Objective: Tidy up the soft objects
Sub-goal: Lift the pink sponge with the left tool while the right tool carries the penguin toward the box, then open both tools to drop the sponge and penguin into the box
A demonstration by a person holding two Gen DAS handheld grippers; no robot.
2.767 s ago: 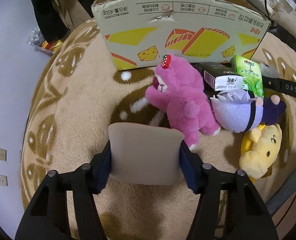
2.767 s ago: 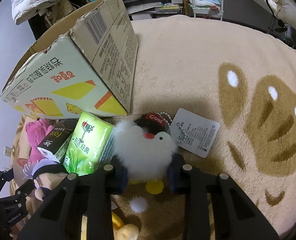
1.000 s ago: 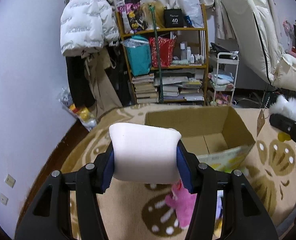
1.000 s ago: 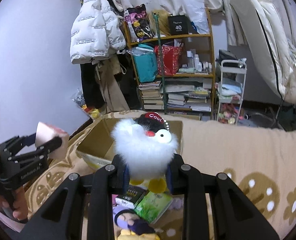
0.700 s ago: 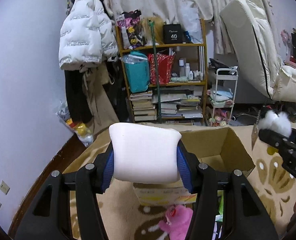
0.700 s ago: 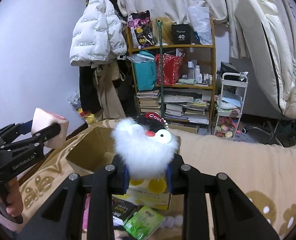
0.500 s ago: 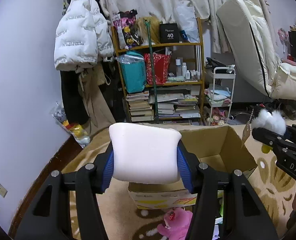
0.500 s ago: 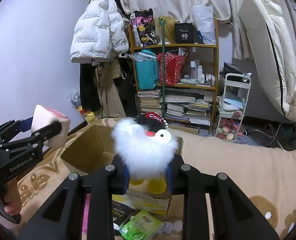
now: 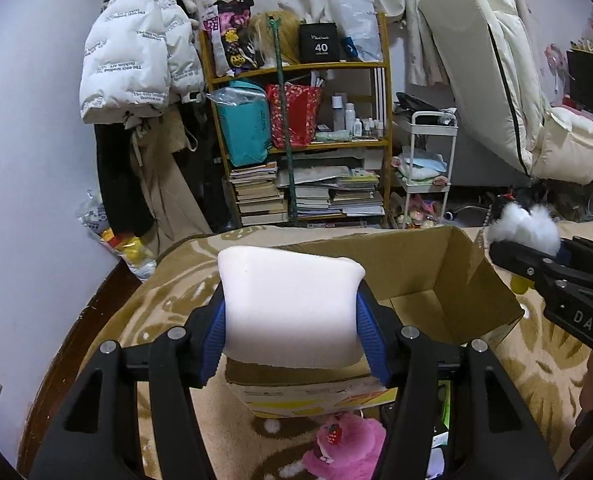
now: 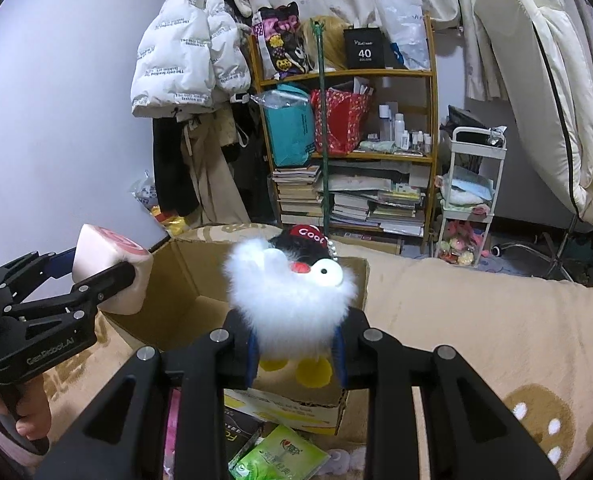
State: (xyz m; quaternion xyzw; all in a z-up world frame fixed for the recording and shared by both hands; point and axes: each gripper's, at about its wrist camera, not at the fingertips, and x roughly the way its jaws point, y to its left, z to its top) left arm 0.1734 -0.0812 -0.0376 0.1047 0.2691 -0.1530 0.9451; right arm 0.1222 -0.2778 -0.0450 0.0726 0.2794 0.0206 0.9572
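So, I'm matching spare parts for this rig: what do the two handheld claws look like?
Both are matte black skeletal frames with cut-out openings, silver screw heads and ribbed blue pads. The left claw carries white lettering along its side; the right claw shows the white letters DAS. No cables are visible.

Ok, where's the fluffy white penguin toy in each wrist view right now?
Left wrist: the fluffy white penguin toy is at the right edge, in the right gripper, beyond the cardboard box.
Right wrist: it sits at centre, shut between that gripper's pads, in front of the box.
Shared landmark: the open cardboard box, with the wooden bookshelf behind it.
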